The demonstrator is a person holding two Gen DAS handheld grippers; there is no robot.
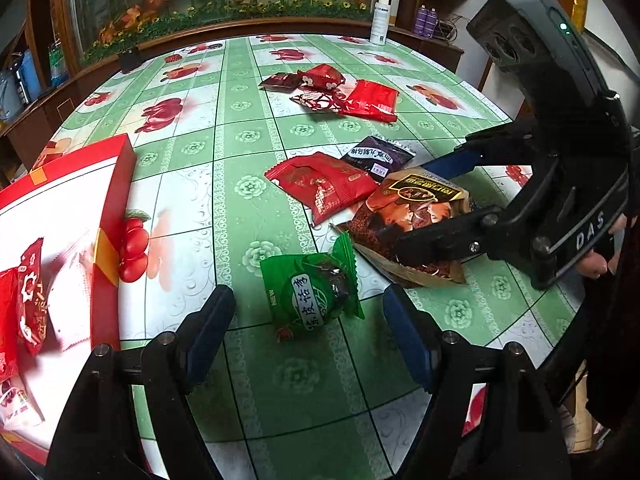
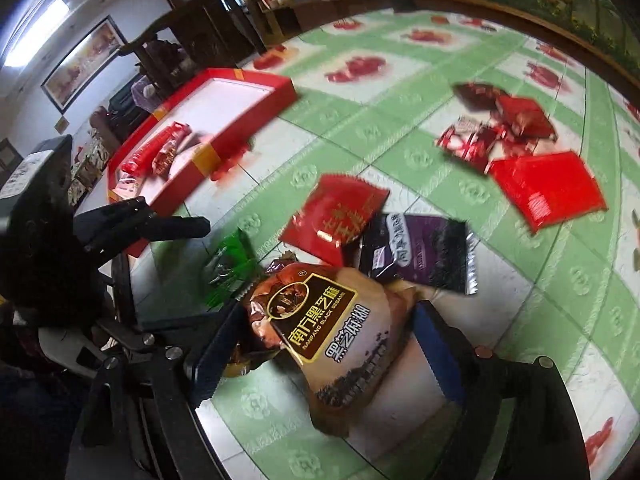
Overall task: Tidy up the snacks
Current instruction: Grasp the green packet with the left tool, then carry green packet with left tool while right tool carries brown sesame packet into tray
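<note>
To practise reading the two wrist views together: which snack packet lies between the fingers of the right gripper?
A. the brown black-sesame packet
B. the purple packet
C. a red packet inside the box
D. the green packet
A: the brown black-sesame packet lies between the spread fingers of the right gripper; the green packet sits before the left gripper instead.

The right gripper (image 2: 320, 344) stands spread around a brown sesame packet (image 2: 332, 332) lying on the green checked table (image 2: 540, 320). Just beyond lie a purple packet (image 2: 424, 252), a red packet (image 2: 336, 212) and a green packet (image 2: 230, 268). A red box (image 2: 224, 120) sits toward the far left edge.
</note>
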